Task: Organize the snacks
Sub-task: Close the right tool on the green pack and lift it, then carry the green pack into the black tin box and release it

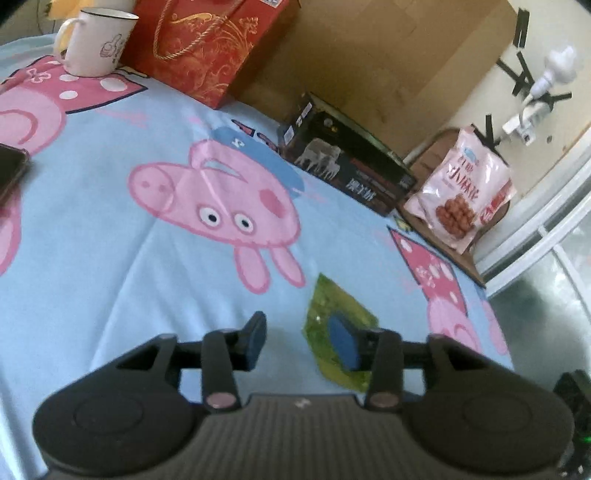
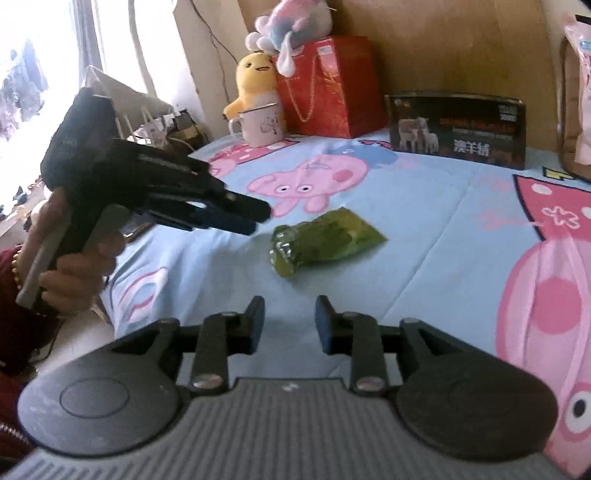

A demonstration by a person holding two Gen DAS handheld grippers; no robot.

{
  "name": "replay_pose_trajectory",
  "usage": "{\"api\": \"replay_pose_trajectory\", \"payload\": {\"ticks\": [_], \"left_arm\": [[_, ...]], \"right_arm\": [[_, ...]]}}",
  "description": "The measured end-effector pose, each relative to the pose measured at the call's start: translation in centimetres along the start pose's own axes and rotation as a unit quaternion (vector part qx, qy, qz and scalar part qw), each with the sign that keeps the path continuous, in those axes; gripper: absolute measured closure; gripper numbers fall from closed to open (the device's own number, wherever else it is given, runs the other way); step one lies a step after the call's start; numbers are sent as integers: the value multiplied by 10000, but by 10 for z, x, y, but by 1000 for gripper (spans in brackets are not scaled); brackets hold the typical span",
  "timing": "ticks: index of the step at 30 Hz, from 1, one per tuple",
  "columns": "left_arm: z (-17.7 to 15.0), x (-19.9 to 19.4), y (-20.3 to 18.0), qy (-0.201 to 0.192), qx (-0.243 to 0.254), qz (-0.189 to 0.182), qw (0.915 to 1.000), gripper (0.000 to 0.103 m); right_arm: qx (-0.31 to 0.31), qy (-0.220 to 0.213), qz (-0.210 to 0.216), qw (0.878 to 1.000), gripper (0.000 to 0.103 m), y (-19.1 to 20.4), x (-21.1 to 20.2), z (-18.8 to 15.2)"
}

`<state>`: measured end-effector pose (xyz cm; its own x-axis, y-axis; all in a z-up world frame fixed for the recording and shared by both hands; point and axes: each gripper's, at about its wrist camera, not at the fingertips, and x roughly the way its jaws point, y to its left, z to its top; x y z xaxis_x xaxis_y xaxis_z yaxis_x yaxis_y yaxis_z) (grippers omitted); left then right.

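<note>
A green snack packet (image 2: 325, 240) lies flat on the blue cartoon-pig sheet (image 2: 443, 229). In the left wrist view the packet (image 1: 332, 310) lies under and beyond the right finger of my left gripper (image 1: 301, 341), which is open and empty above the sheet. From the right wrist view the left gripper (image 2: 251, 218) hovers just left of the packet. My right gripper (image 2: 290, 323) is open and empty, short of the packet. A pink snack bag (image 1: 461, 195) leans in a brown holder at the far right.
A black box with sheep pictures (image 2: 458, 129) and a red gift bag (image 2: 328, 88) stand along the cardboard back wall. A white mug (image 2: 262, 123), a yellow plush (image 2: 255, 81) and a pink-blue plush (image 2: 295, 26) sit nearby. A phone (image 1: 11, 166) lies at the left.
</note>
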<state>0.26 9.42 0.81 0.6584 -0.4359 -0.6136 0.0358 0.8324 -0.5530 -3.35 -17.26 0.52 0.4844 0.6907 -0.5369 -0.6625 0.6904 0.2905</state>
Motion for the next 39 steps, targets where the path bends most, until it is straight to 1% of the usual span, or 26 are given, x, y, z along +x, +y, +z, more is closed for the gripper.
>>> {"api": "replay_pose_trajectory", "payload": {"ticks": [1, 3, 5, 7, 8, 10, 11, 13, 15, 16, 18, 21, 24, 27, 30, 32, 35, 39], "left_arm": [[1, 1, -2, -8, 32, -34, 10000, 53], [2, 6, -6, 19, 107, -19, 9999, 52], [4, 14, -8, 118, 117, -58, 9998, 52], [4, 24, -11, 217, 117, -142, 9996, 56], [3, 26, -14, 217, 179, -155, 9995, 56], [-1, 32, -21, 353, 250, -249, 9988, 69], [-5, 35, -24, 423, 275, -326, 9982, 72], [-12, 37, -33, 385, 442, -248, 9980, 73], [-15, 39, -40, 444, 466, -278, 9975, 73], [-15, 42, -43, 536, 430, -383, 9969, 75], [-15, 53, -48, 915, 293, -757, 9925, 82], [-16, 59, -67, 893, 594, -765, 9913, 82], [-10, 60, -81, 840, 709, -920, 9897, 82], [4, 55, -96, 674, 880, -1067, 9881, 82], [24, 53, -108, 487, 1017, -1111, 9874, 82], [42, 55, -114, 374, 1080, -1105, 9873, 82], [76, 62, -121, 183, 1230, -1031, 9869, 82], [141, 74, -127, -97, 1243, -855, 9885, 82]], "right_arm": [[137, 5, 50, 9999, 70, -4, 3, 3], [308, -8, 116, 9995, 68, -7, 7, 6], [301, -17, 123, 9995, 68, -4, 10, 5], [238, -20, 91, 9997, 68, 2, 12, 3], [175, -32, 36, 9998, 68, 4, 13, 2], [30, -96, -95, 9999, 68, 8, 16, 2], [-36, -127, -158, 9998, 68, 9, 16, 2], [-188, -169, -342, 9991, 70, 9, 17, 1], [-277, -174, -469, 9984, 77, 5, 14, 0], [-298, -167, -504, 9981, 77, 2, 11, 0], [-338, -188, -692, 9969, 79, -2, 4, 1], [-362, -289, -947, 9944, 81, -8, -6, 3], [-295, -526, -1082, 9923, 82, -14, -18, 7], [-373, -790, -1179, 9892, 82, -16, -27, 17], [-496, -1062, -1252, 9852, 83, -21, -27, 35], [-587, -1204, -1302, 9824, 83, -27, -22, 50], [-733, -1396, -1381, 9778, 83, -40, -9, 81], [-874, -1586, -1422, 9731, 83, -63, 14, 139]]}}
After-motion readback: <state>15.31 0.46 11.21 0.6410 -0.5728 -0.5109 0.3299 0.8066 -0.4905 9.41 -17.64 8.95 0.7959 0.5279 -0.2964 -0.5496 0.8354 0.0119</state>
